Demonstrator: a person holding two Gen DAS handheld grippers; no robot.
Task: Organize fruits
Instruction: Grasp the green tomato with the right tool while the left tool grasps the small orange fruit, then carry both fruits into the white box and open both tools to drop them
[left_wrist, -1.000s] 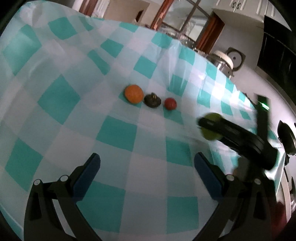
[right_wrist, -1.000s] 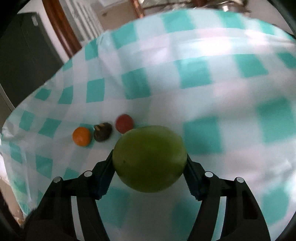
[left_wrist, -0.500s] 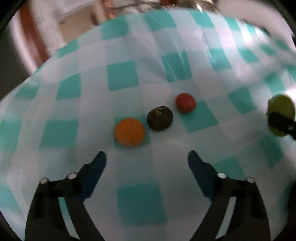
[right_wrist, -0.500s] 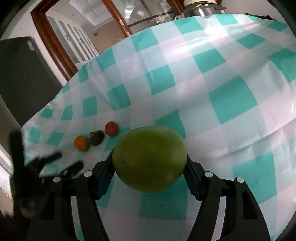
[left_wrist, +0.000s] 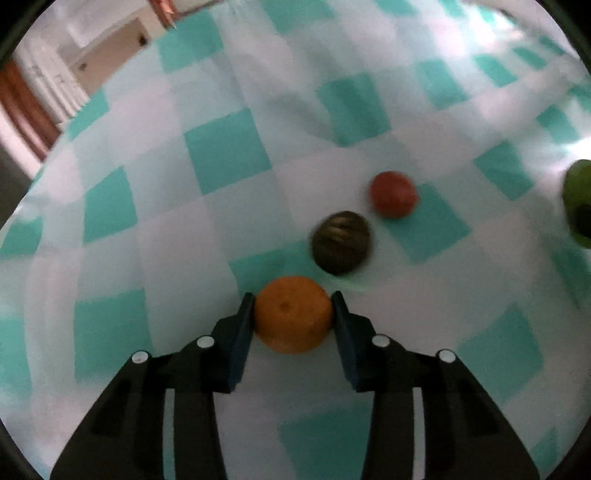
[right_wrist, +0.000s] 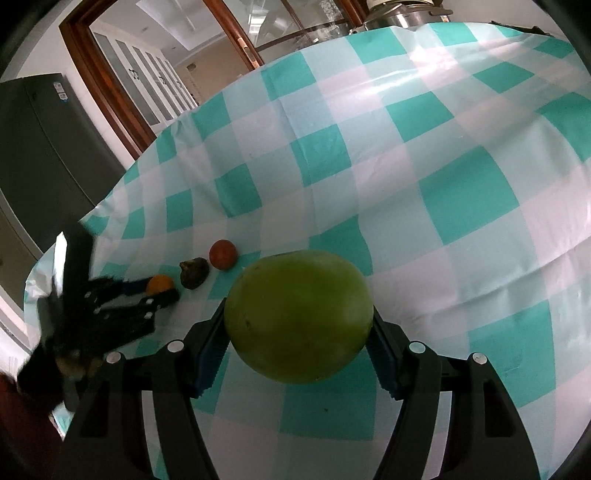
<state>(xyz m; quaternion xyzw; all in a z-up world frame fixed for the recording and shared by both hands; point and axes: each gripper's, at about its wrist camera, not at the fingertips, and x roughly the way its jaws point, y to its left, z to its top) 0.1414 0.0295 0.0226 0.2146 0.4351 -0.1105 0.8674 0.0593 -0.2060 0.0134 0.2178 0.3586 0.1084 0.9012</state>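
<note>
My left gripper (left_wrist: 293, 304) is shut on an orange (left_wrist: 292, 314) that rests on the teal-and-white checked tablecloth (left_wrist: 221, 155). Just beyond it lie a dark brown fruit (left_wrist: 340, 243) and a red fruit (left_wrist: 393, 194), in a diagonal row. My right gripper (right_wrist: 298, 325) is shut on a large green fruit (right_wrist: 298, 317) and holds it above the cloth. The green fruit also shows at the right edge of the left wrist view (left_wrist: 578, 192). In the right wrist view the left gripper (right_wrist: 162, 291) holds the orange (right_wrist: 159, 283), beside the dark fruit (right_wrist: 194, 273) and the red fruit (right_wrist: 222, 254).
The checked cloth (right_wrist: 424, 177) covers the whole table and drops off at the left edge. A dark fridge (right_wrist: 40, 155) and a wooden door frame (right_wrist: 110, 96) stand beyond that edge. A metal pot (right_wrist: 402, 14) sits at the far end.
My left gripper moved forward to the orange and closed on it. The right gripper kept its hold on the green fruit and stayed nearly still.
</note>
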